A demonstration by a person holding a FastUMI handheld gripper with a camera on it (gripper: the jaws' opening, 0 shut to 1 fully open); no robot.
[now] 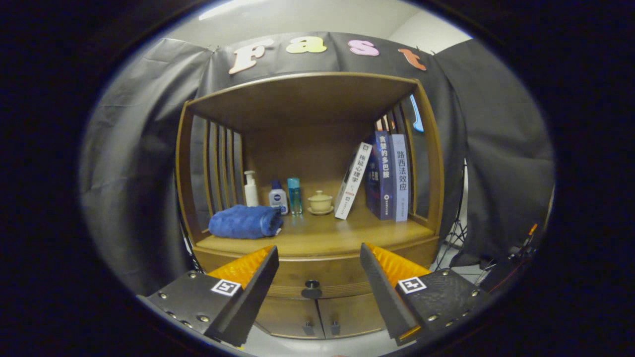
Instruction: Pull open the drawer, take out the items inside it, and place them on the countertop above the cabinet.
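1. The hand-held gripper (318, 258) has its two fingers spread wide apart, holding nothing, and is aimed at the front of a wooden cabinet (431, 198).
2. The cabinet's wide wooden drawer (322, 272) is closed; its small dark round knob (312, 284) shows in the gap between the fingers, a little below their tips and not touched by either finger.
3. Below the drawer sit two wooden cabinet doors (317, 315), closed, each with a small dark handle near the middle seam.
4. Above the drawer lies the wooden countertop (357, 230), set inside an open shelf niche with slatted sides.
5. On the countertop's left part rests a folded blue towel (245, 221).
6. Behind the towel stand a white pump bottle (251, 189), a small white bottle with a blue cap (278, 197) and a slim teal bottle (294, 195).
7. A pale lidded cup on a saucer (320, 202) stands near the middle.
8. To the right, a white book (352, 181) leans against two upright dark and pale books (392, 176).
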